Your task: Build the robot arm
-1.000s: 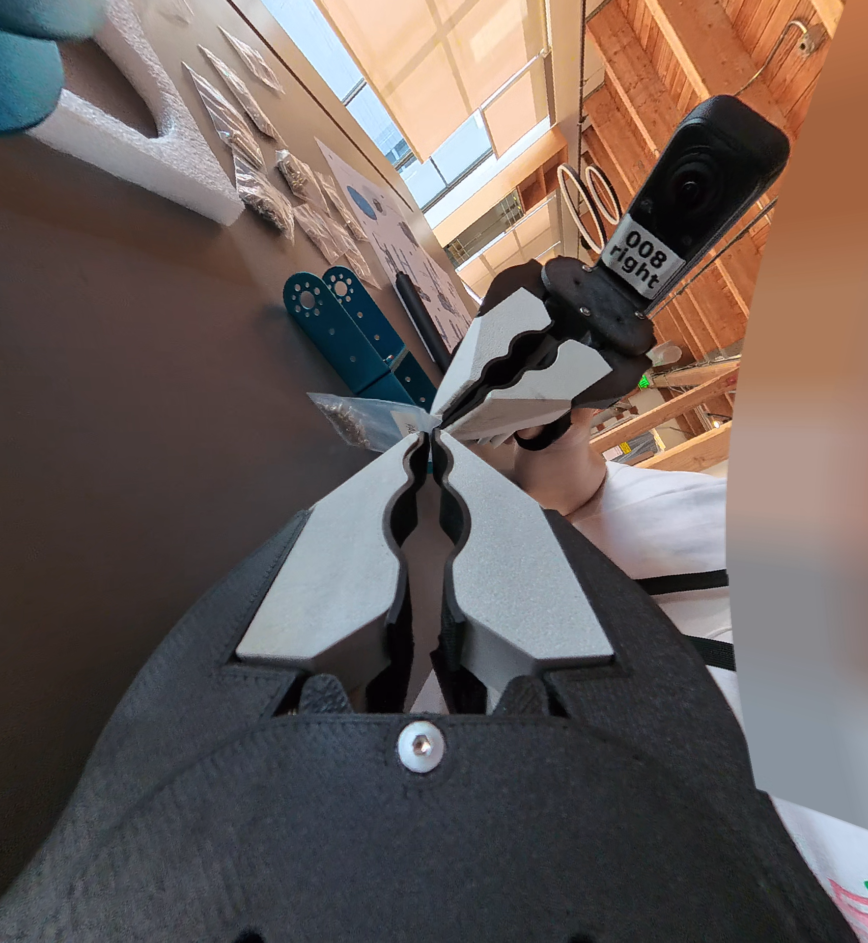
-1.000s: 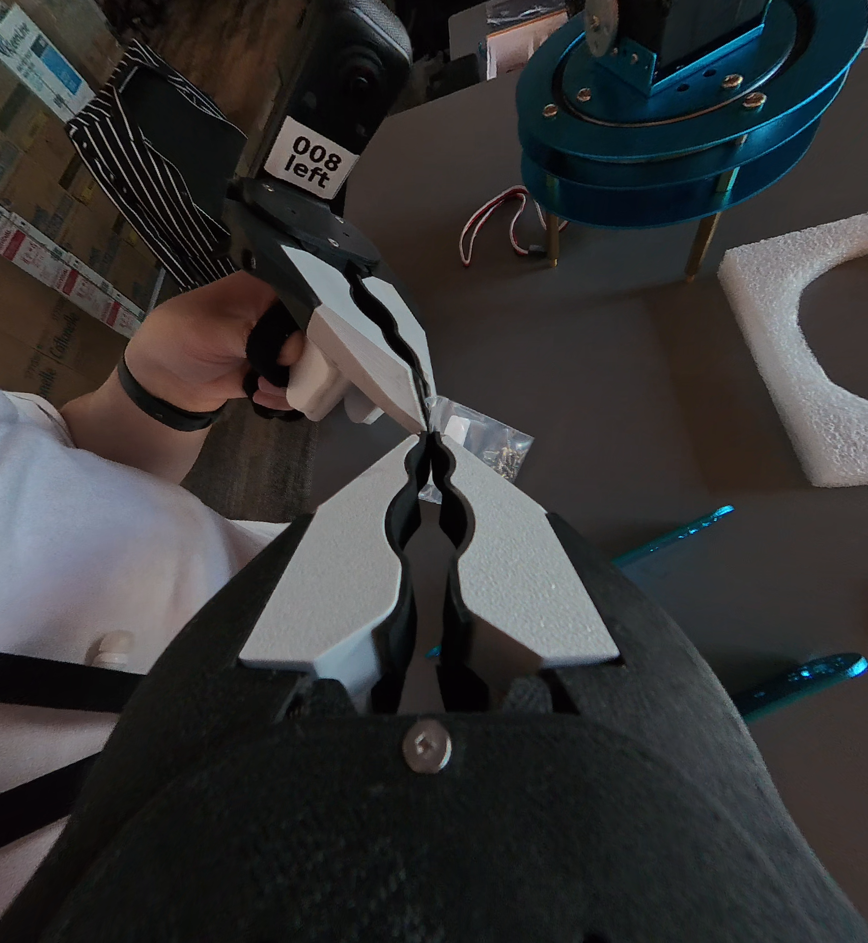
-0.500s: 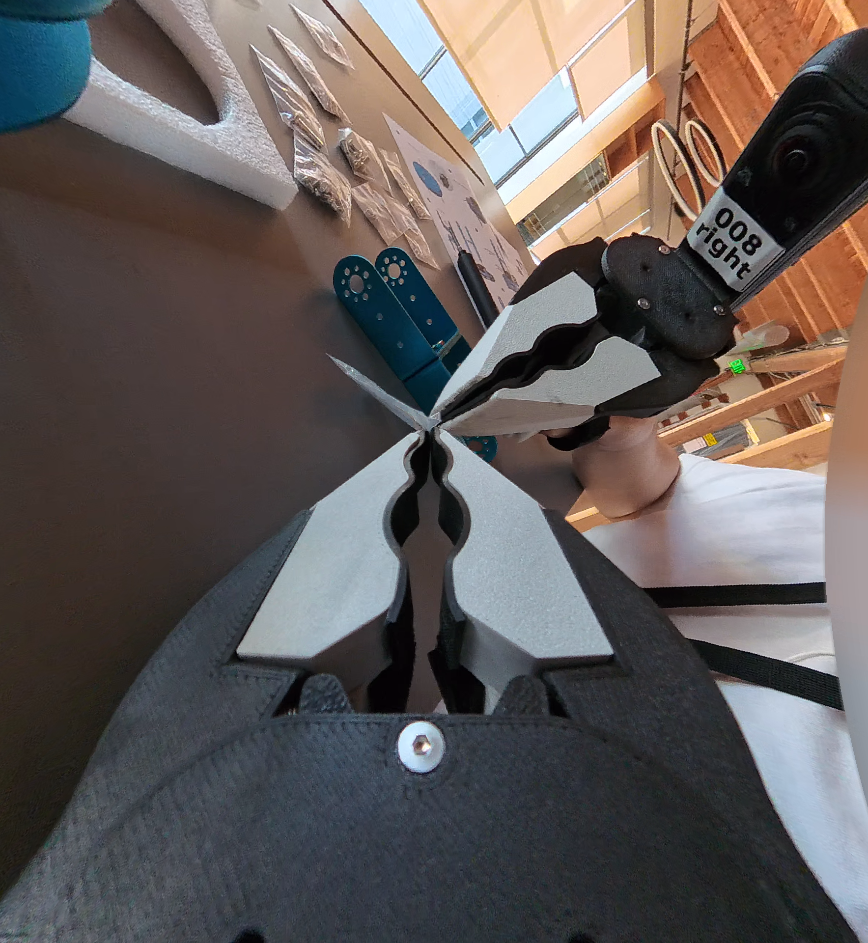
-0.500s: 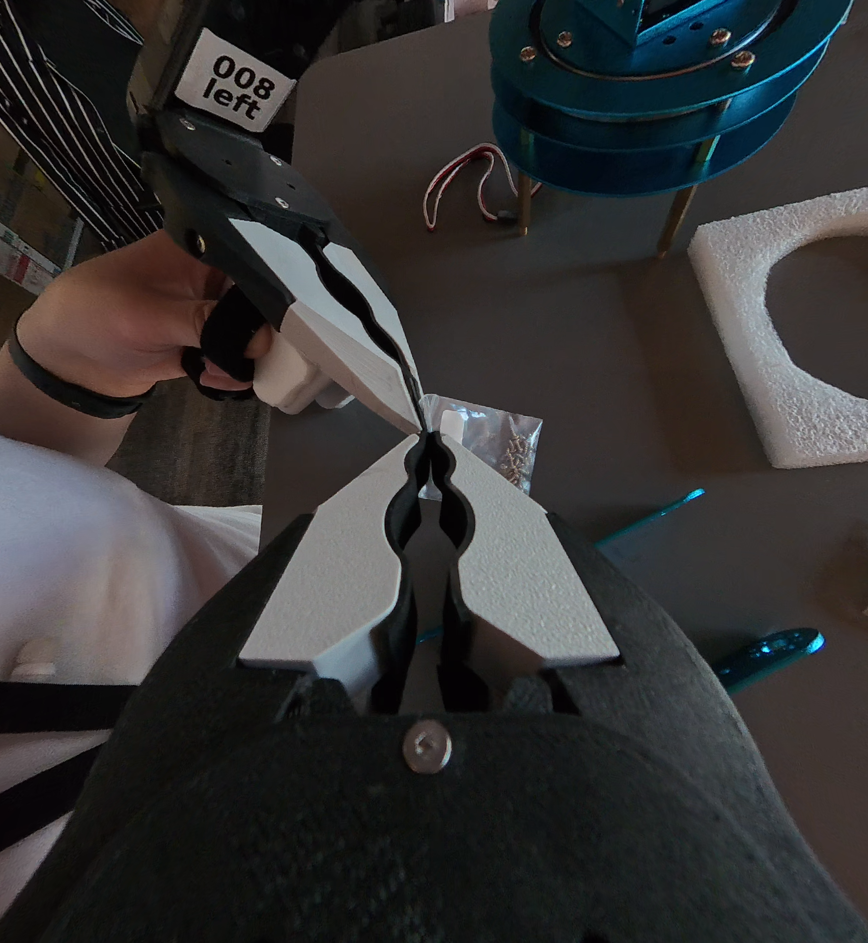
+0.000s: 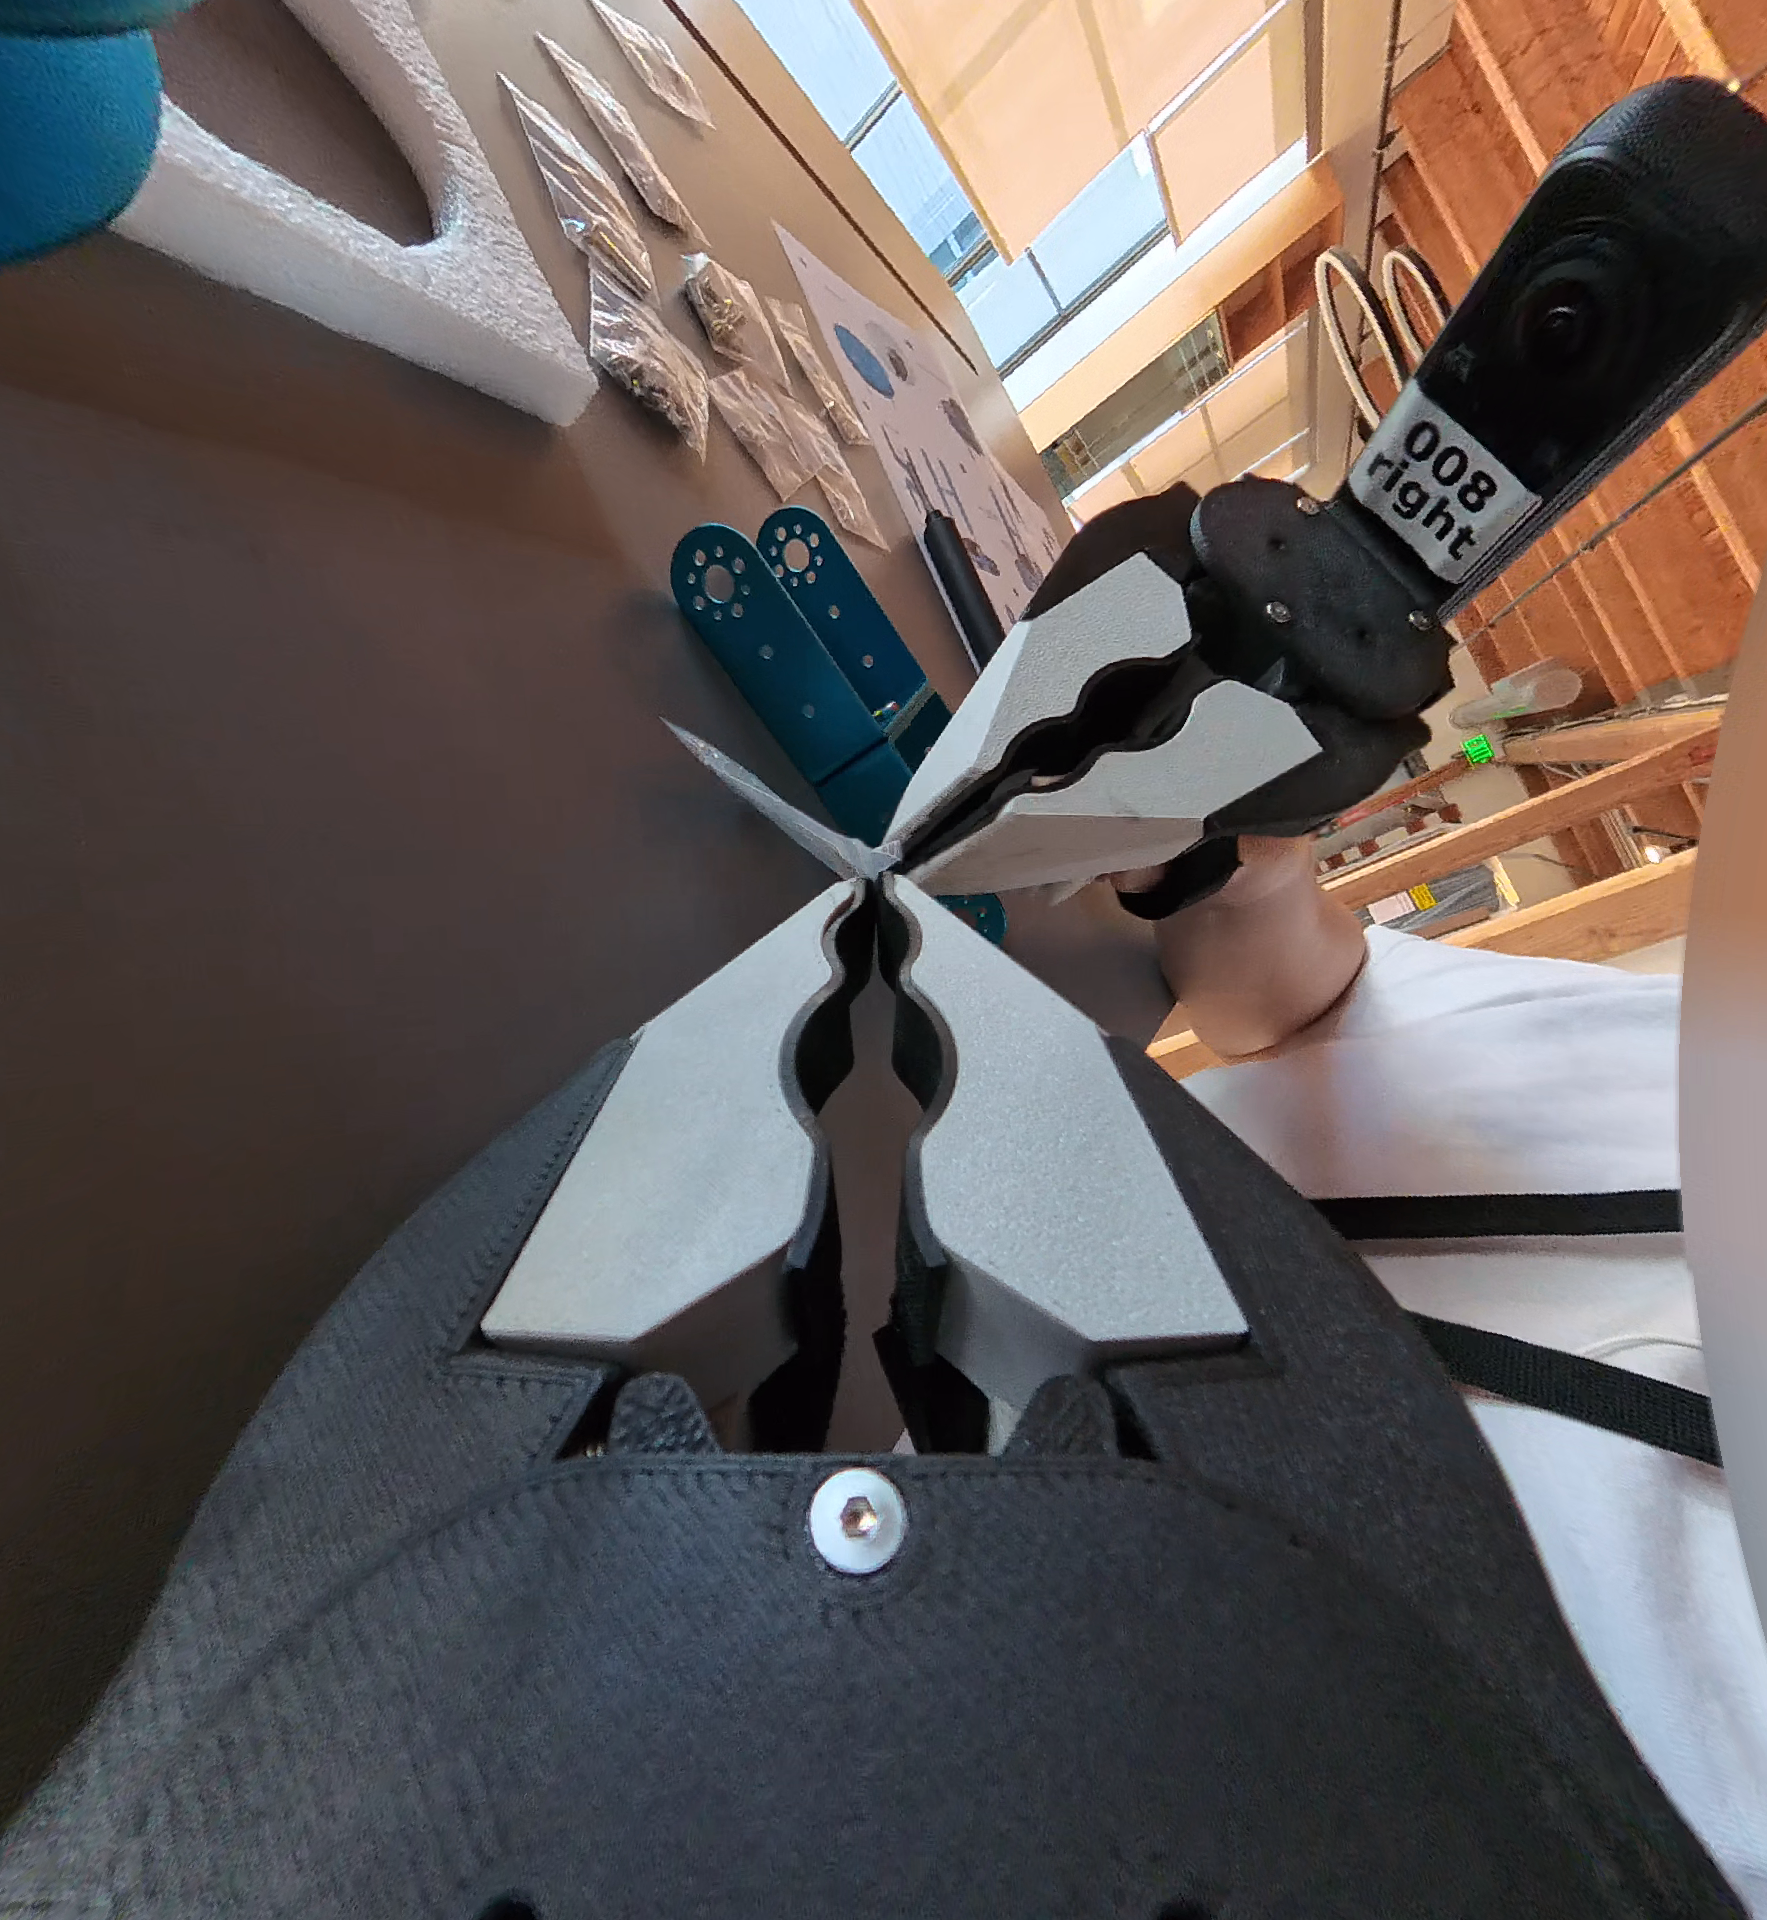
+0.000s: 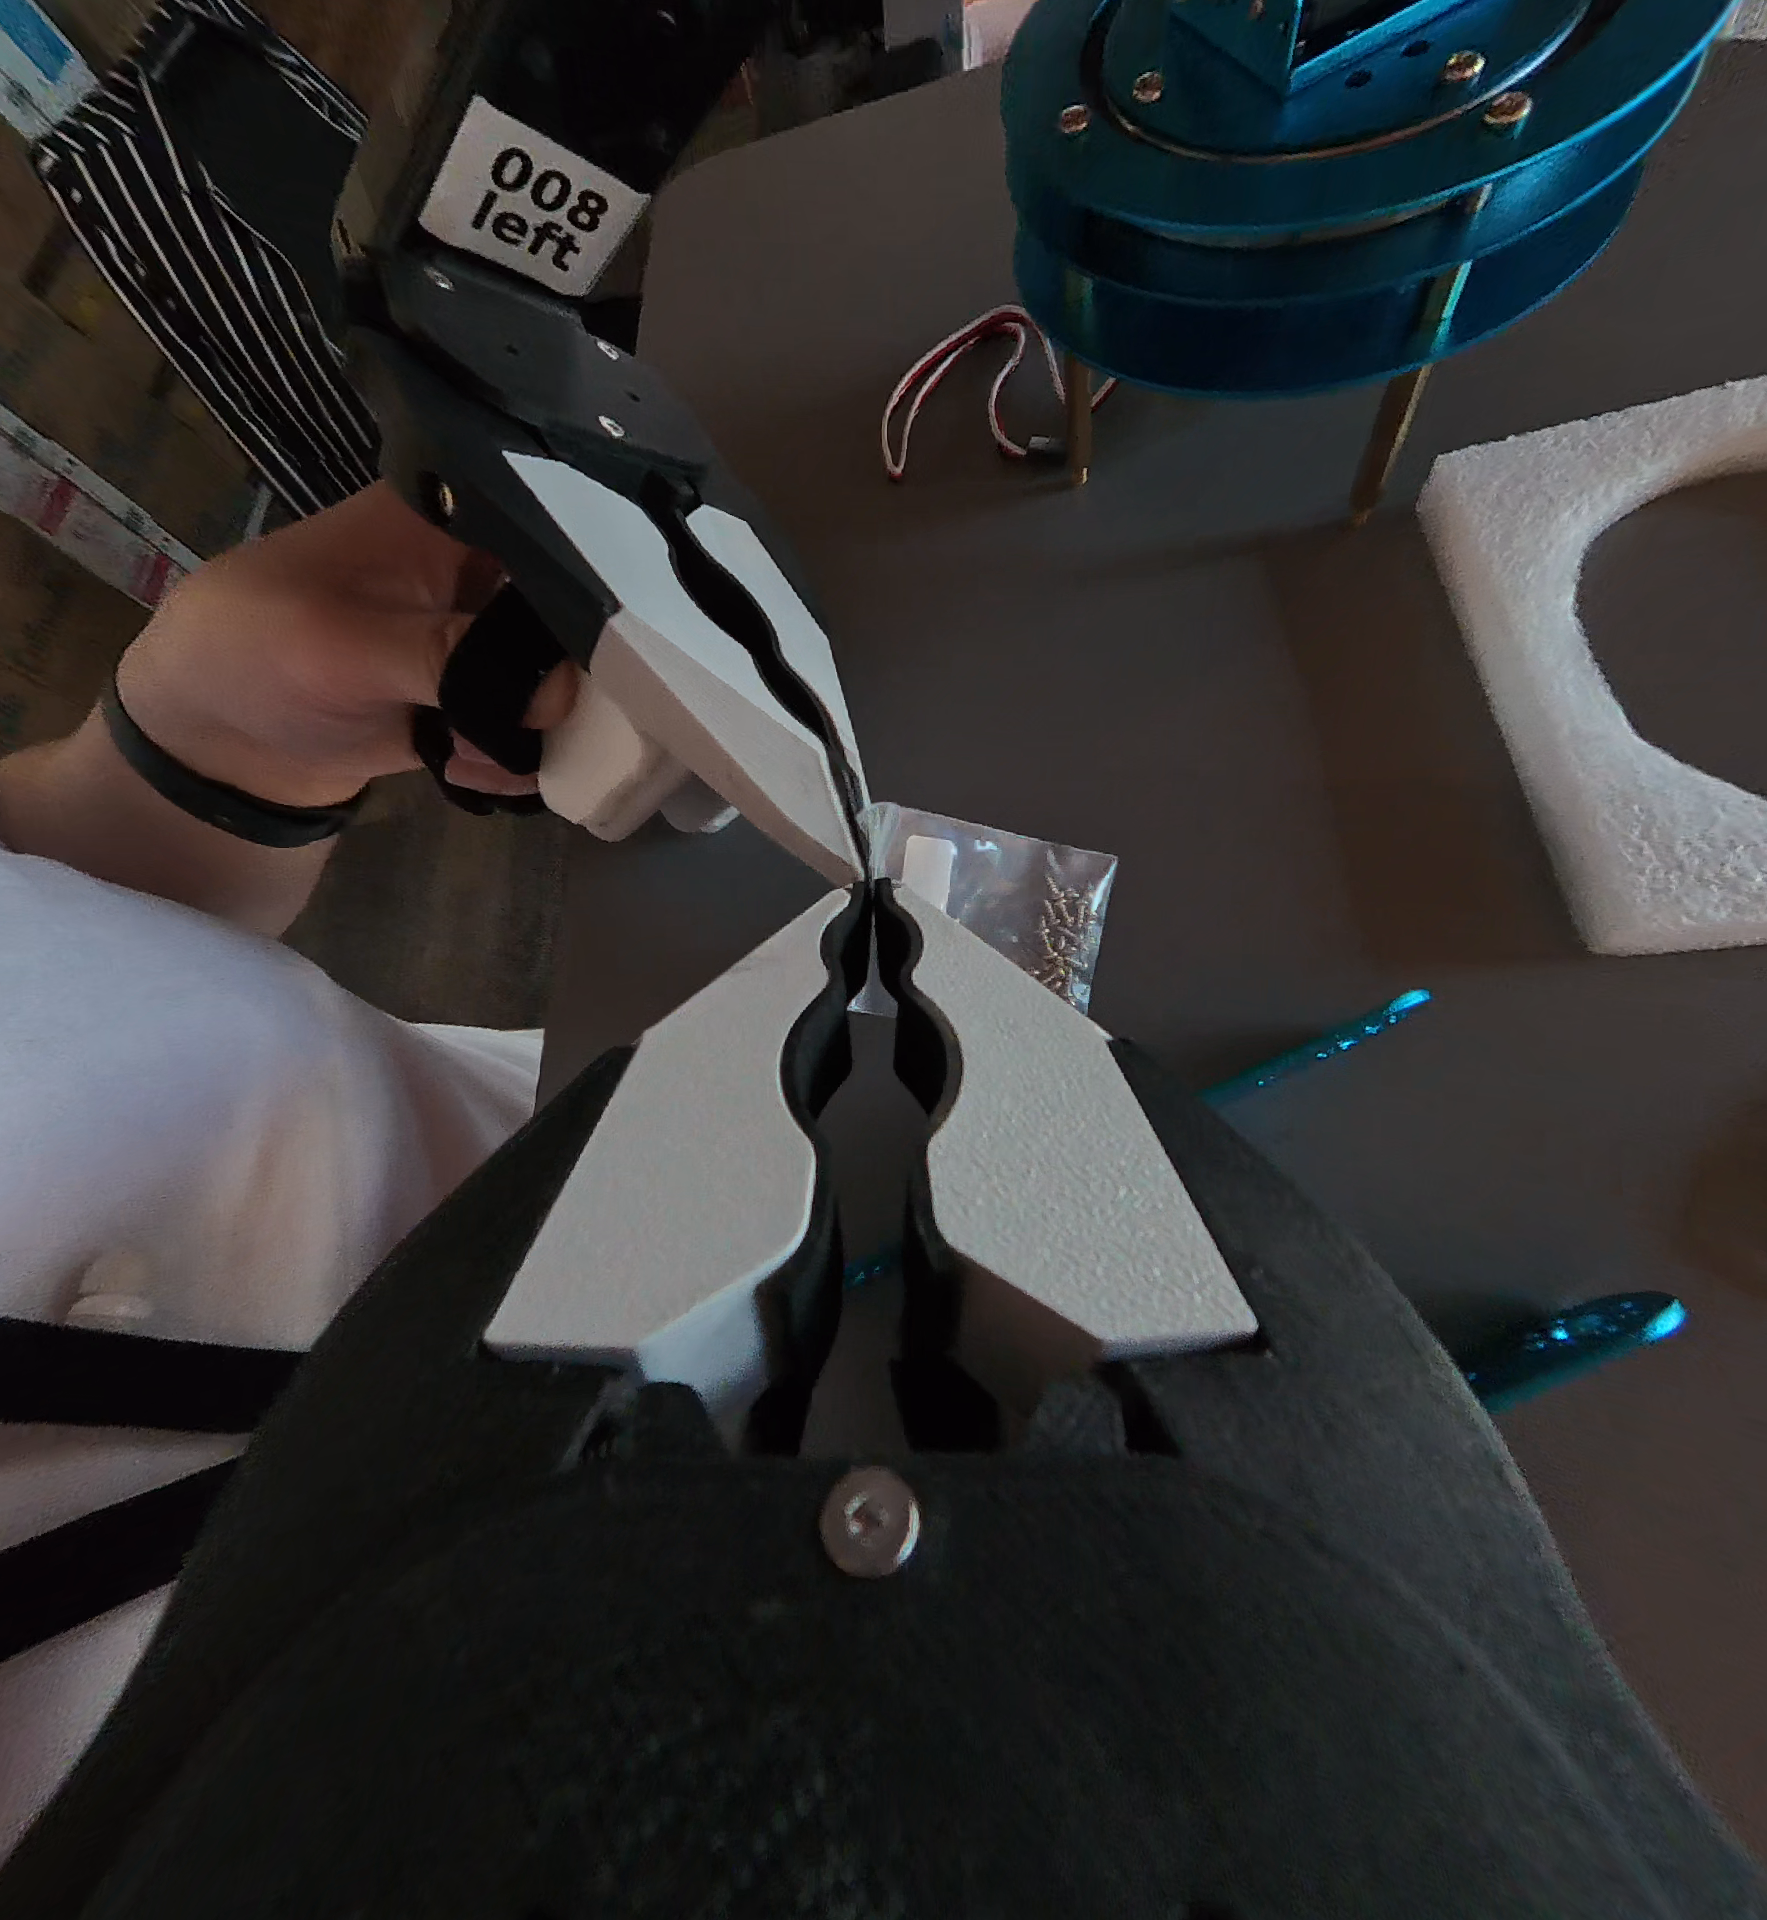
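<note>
A small clear bag of screws (image 6: 1004, 914) is pinched at one corner by both hand-held grippers, left (image 5: 871, 889) and right (image 6: 871, 891), tips meeting, and lifted off the tabletop (image 6: 1118, 665) near the blue round stand (image 6: 1305, 208).

Dark table (image 6: 1118, 644) – white foam block (image 6: 1544, 748), blue brackets (image 5: 806, 665), approx. a dozen hardware bags (image 5: 650, 353).

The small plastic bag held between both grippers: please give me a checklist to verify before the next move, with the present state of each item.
1. Left gripper shut on the small plastic bag: ok.
2. Right gripper shut on the same bag corner: ok.
3. Bag lifted off the dark table: ok, it hangs above it.
4. Screws inside the bag: ok, gathered at its far end.
5. Bag seal open or shut: cannot tell.
6. White foam block and blue round base apart from the bag: ok.
</note>
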The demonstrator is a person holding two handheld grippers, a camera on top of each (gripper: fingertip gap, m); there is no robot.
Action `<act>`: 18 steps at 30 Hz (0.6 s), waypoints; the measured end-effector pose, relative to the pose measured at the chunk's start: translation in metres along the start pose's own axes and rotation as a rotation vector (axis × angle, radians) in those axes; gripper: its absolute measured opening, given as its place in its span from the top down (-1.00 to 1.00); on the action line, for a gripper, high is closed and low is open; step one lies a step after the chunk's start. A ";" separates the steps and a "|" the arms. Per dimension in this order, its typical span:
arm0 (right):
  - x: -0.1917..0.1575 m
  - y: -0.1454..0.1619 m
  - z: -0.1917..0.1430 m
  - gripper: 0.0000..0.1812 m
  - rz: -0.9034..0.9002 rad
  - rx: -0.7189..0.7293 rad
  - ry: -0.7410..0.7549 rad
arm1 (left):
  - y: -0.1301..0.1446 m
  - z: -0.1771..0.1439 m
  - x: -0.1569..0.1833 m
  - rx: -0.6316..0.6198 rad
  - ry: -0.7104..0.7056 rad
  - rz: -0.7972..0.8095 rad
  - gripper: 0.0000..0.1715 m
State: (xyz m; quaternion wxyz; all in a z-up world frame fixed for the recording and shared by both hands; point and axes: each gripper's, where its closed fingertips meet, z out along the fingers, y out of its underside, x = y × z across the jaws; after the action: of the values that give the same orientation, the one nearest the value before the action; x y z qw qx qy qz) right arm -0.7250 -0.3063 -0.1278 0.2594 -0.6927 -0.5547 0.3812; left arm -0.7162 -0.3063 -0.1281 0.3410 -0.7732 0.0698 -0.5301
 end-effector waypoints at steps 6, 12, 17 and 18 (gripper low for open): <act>0.003 0.002 0.000 0.93 0.021 -0.014 0.002 | -0.001 0.003 -0.002 0.002 -0.019 0.010 1.00; 0.000 0.003 0.000 1.00 0.065 -0.025 -0.046 | -0.001 0.002 0.000 0.007 -0.007 0.022 1.00; -0.006 -0.007 -0.003 1.00 0.090 0.018 -0.063 | -0.006 -0.004 0.009 0.048 0.072 0.006 1.00; -0.006 -0.006 -0.002 1.00 0.089 0.016 -0.058 | -0.005 -0.005 0.008 0.046 0.065 0.009 1.00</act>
State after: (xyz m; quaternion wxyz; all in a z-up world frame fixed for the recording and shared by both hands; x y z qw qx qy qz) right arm -0.7272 -0.3104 -0.1204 0.2315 -0.7033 -0.5274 0.4166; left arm -0.7181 -0.3082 -0.1177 0.3587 -0.7471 0.0720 -0.5549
